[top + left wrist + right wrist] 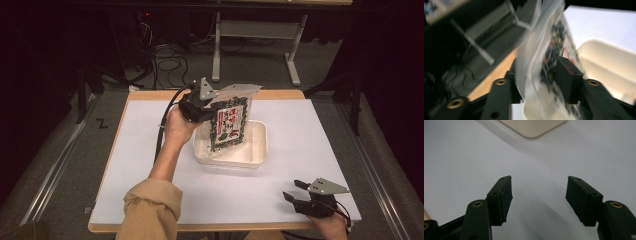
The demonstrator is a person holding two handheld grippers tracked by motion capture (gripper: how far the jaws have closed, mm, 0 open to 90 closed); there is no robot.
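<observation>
**Bag stands in the tray between the left gripper's parted jaws**

The left gripper (212, 107) is raised above the table's far half, its grey plate on top and its cable trailing down past the wrist. Its jaws are parted, and the bag (229, 125) sits between them. In the left gripper view one pad (567, 75) lies close against the bag's printed face, while the other jaw stands off from the clear film on the opposite side; the picture is blurred, so whether that near pad still touches cannot be told. The grip reads as released.

Just beyond the jaws, the bag (clear plastic, with a dark printed label and red characters) stands nearly upright, its sealed top edge leaning away over the gripper's plate. Its lower end rests inside the tray (257, 152), a shallow cream tray lying right below and beside the gripper. In the left gripper view the tray's rim (604, 50) curves past the far side of the bag.

Well apart from all this, at the table's near corner, the right gripper (295, 192) rests low over the white table (150, 175), jaws spread wide with nothing between them. Ahead of it in the right gripper view, one corner of the tray (534, 128) shows.
</observation>
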